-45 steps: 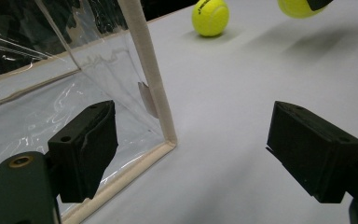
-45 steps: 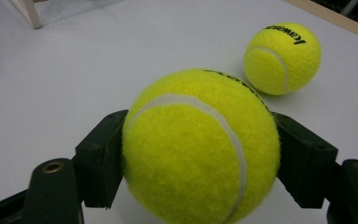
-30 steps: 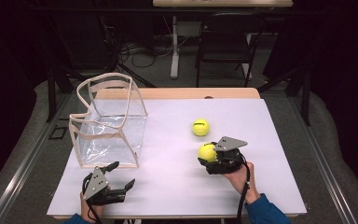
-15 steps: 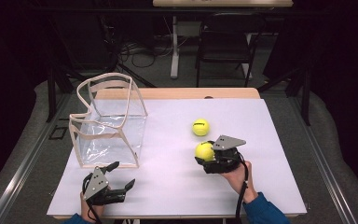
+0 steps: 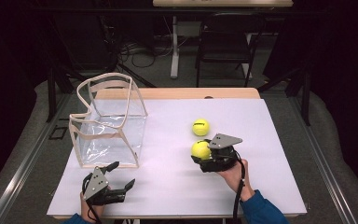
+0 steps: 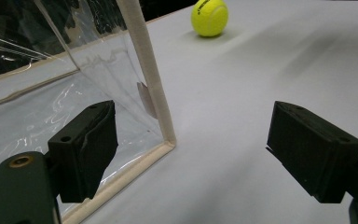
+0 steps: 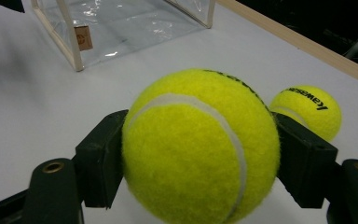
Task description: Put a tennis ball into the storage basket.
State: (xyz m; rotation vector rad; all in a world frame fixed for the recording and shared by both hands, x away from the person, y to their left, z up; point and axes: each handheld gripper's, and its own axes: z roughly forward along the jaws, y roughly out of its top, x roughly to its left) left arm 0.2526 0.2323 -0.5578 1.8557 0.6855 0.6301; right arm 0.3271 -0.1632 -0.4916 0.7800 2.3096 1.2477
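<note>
My right gripper [image 5: 200, 151] is shut on a yellow tennis ball [image 5: 200, 149] [image 7: 200, 149], both jaws pressed against its sides, held just above the white table [image 5: 168, 182]. A second tennis ball [image 5: 201, 127] [image 7: 307, 110] [image 6: 209, 17] lies on the table just beyond it. At the front left my left gripper [image 5: 121, 175] [image 6: 191, 154] stands open with nothing between its jaws, close to the near corner of a clear plastic bag [image 5: 107, 121] [image 6: 149, 88] with cream trim, which stands upright with its top open.
A wooden strip [image 5: 177, 93] runs along the table's far edge. Beyond it stand a dark chair [image 5: 223, 51] and cables on the floor. Bare white tabletop lies between the bag and the balls.
The right gripper with its ball has shifted slightly left and towards the person. The left gripper, the bag and the second ball have stayed put.
</note>
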